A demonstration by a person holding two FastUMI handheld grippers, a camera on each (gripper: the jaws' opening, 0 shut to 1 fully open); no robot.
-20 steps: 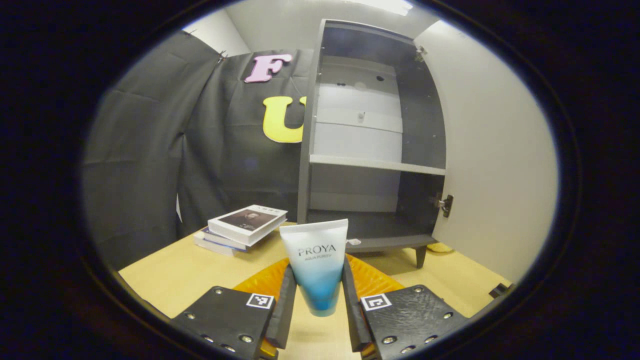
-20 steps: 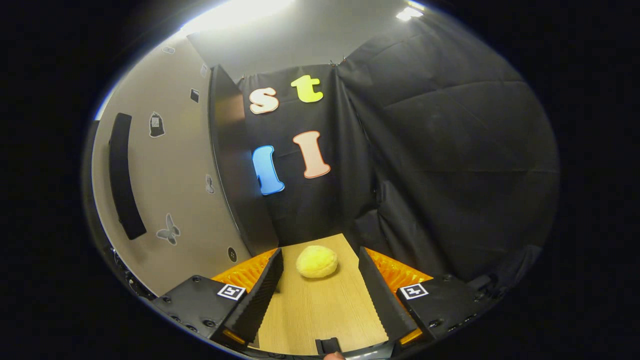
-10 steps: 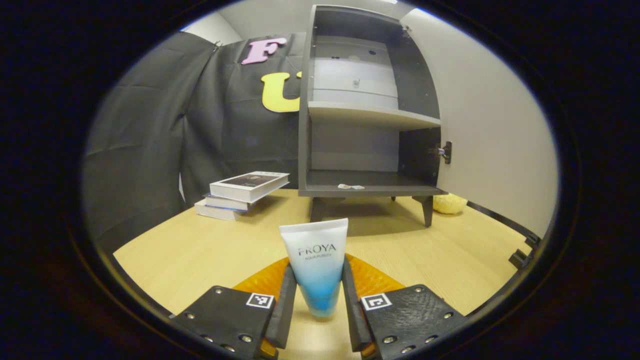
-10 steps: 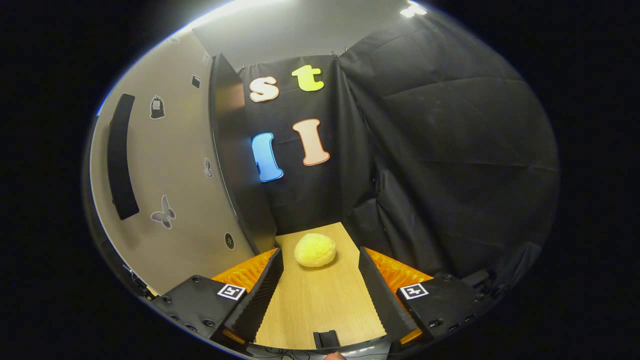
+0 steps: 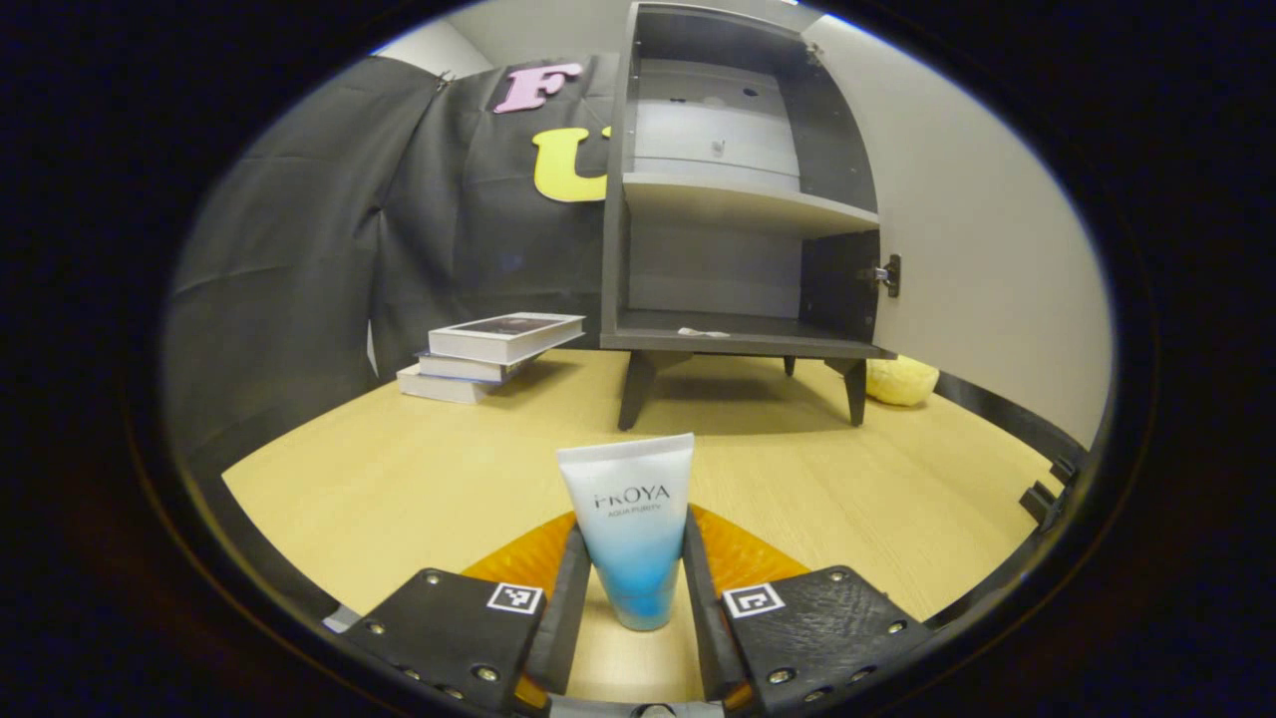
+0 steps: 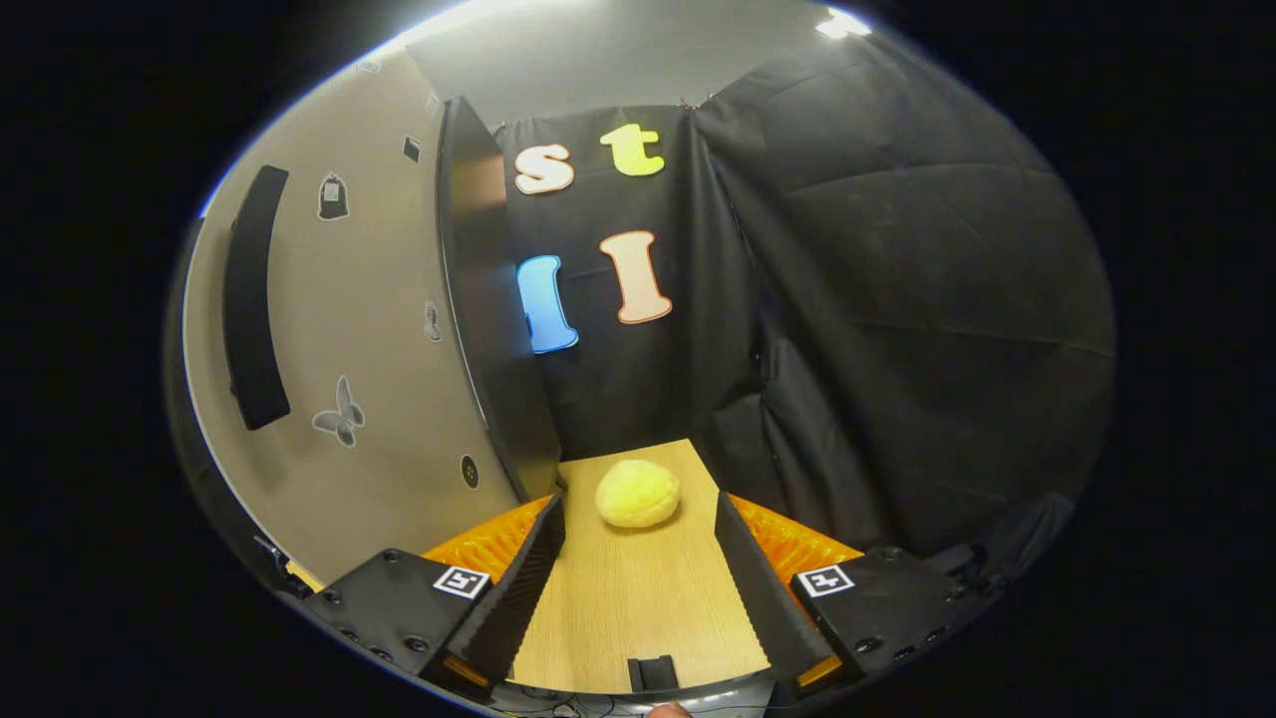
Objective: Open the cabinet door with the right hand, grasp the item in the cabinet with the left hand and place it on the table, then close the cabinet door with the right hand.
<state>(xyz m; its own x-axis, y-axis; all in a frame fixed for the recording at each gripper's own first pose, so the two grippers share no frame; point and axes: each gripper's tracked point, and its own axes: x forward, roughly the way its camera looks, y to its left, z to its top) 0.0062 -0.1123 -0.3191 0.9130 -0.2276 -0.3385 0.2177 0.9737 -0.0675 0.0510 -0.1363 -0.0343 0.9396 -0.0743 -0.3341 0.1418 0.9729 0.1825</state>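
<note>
While left claw (image 5: 632, 598) pinches the tube (image 5: 630, 529) upright, right claw (image 6: 638, 568) gapes — empty.

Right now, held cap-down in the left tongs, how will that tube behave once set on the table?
The tube looks soft plastic, so the left tongs probably dent it slightly. It seems light. Standing on its narrow cap with the wide end up, it may tip on the table.
</note>
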